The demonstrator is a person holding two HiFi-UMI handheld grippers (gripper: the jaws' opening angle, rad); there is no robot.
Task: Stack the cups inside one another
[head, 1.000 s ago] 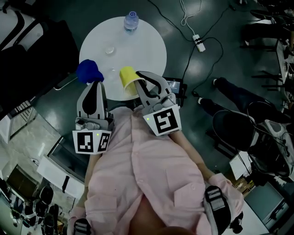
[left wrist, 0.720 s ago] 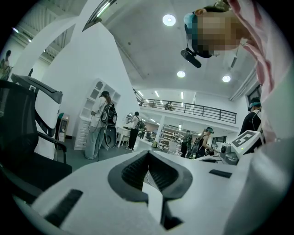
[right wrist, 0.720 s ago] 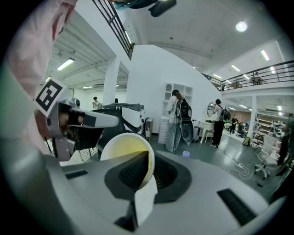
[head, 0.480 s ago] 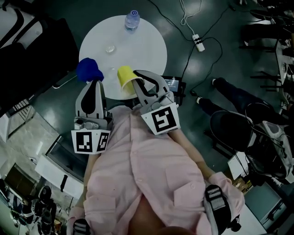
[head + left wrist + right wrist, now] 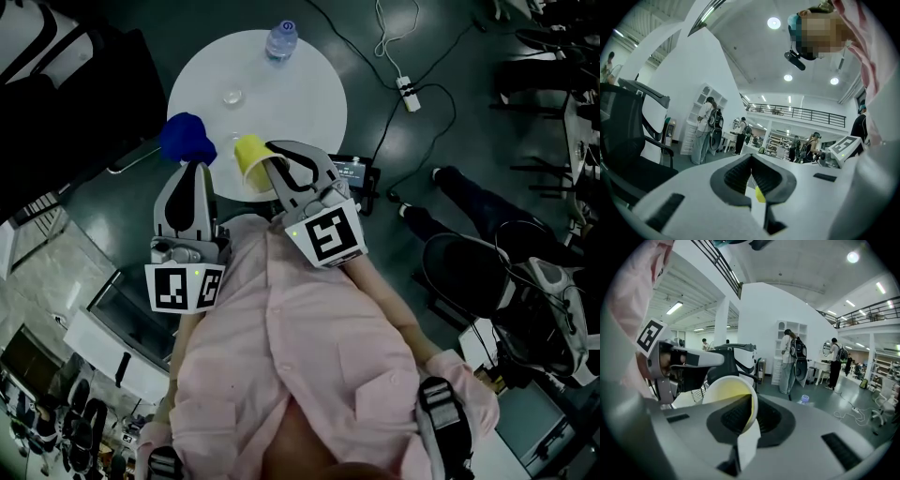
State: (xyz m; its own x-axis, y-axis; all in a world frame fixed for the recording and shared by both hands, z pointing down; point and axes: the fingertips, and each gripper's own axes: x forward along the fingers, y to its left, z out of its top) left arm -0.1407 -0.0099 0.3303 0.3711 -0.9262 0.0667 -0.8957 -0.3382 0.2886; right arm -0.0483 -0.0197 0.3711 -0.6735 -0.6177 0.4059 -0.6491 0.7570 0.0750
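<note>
Your right gripper (image 5: 277, 161) (image 5: 751, 401) is clenched on the wall of the yellow cup (image 5: 247, 153) (image 5: 725, 394), with one jaw inside the mouth and the other outside. The cup hangs tilted, its open mouth turned back toward you, over the near edge of the round white table (image 5: 300, 103). Your left gripper (image 5: 199, 172) (image 5: 751, 165) is level with it, just to the left and apart from it. Its jaws are pressed together, and nothing shows between them in the left gripper view. A blue thing (image 5: 187, 139) lies just past the left gripper's tips, off the table's left edge. You cannot tell from the head view what it is, or whether the tips touch it. A water bottle (image 5: 280, 38) (image 5: 804, 399) stands at the table's far edge, well apart from both grippers.
</note>
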